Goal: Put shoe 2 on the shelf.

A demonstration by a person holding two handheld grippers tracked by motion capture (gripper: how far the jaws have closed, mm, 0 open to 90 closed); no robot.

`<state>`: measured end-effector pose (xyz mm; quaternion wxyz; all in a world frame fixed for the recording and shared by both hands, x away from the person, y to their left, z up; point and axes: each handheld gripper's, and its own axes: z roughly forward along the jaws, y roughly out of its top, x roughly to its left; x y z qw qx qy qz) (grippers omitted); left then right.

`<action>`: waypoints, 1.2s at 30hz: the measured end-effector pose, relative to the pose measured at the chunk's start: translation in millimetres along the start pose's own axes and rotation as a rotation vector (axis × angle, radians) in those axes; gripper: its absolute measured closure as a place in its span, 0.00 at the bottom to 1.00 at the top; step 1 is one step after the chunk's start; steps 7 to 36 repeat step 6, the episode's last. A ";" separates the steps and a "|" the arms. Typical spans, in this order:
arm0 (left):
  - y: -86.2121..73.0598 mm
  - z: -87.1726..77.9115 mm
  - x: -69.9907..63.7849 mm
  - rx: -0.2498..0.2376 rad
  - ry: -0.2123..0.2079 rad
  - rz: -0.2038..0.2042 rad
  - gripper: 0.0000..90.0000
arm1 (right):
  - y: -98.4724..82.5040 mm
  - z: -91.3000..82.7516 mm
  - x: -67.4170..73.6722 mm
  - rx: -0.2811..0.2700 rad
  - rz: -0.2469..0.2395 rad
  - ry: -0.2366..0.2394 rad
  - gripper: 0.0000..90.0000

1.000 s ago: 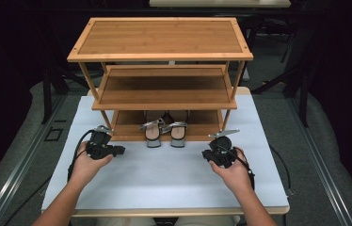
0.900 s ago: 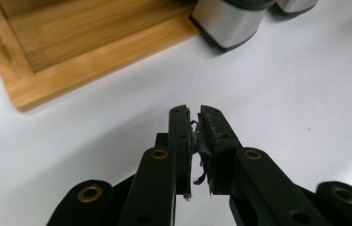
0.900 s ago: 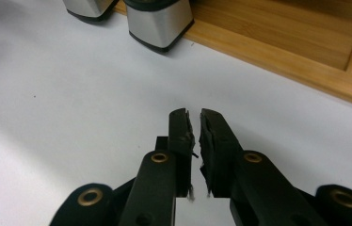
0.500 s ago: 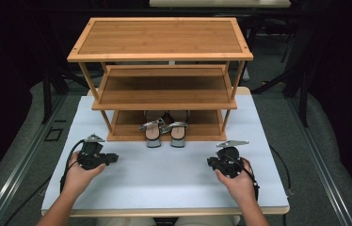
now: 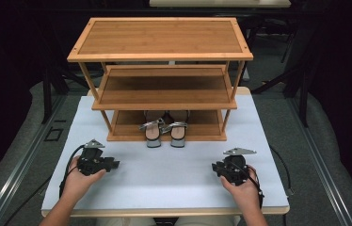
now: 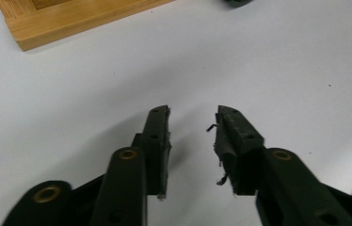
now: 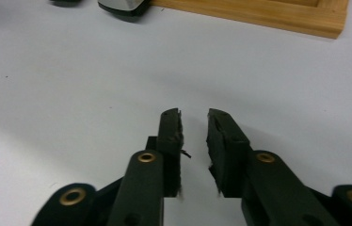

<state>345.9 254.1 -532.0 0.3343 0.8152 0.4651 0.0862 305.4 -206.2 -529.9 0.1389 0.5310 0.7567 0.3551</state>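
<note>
A pair of silver-strapped sandals point(image 5: 164, 129) sits on the bottom shelf of a three-tier bamboo rack point(image 5: 160, 37), toes sticking out over its front edge. My left gripper point(image 5: 114, 164) rests on the white table to the front left of the rack, jaws pointing right. In the left gripper view the left gripper point(image 6: 193, 113) is open, with bare table between its fingers. My right gripper point(image 5: 214, 167) lies to the front right, jaws pointing left. In the right gripper view the right gripper point(image 7: 194, 114) is open and holds nothing. A sandal toe point(image 7: 122, 7) shows far ahead of it.
The white table point(image 5: 164, 188) stretches between the two hands in front of the rack. The rack's base corner point(image 6: 70, 21) lies ahead of the left jaws, and its base rail point(image 7: 259, 14) ahead of the right. Dark floor and grey rails surround the table.
Both hands have drawn back from the rack's front toward the table's near edge, grippers still open and holding nothing. The sandals have not moved.
</note>
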 end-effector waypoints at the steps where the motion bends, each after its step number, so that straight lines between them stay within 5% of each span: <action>1: -0.4 0.9 0.4 -0.003 0.002 -0.006 0.65 | -0.4 -0.1 -1.3 0.000 0.006 0.001 0.76; 6: -0.5 1.3 1.5 -0.012 0.027 -0.017 0.52 | -2.5 4.8 -3.9 -0.006 0.009 0.000 0.64; 36: -0.5 1.3 1.5 -0.012 0.027 -0.017 0.52 | -2.5 4.8 -3.9 -0.006 0.009 0.000 0.64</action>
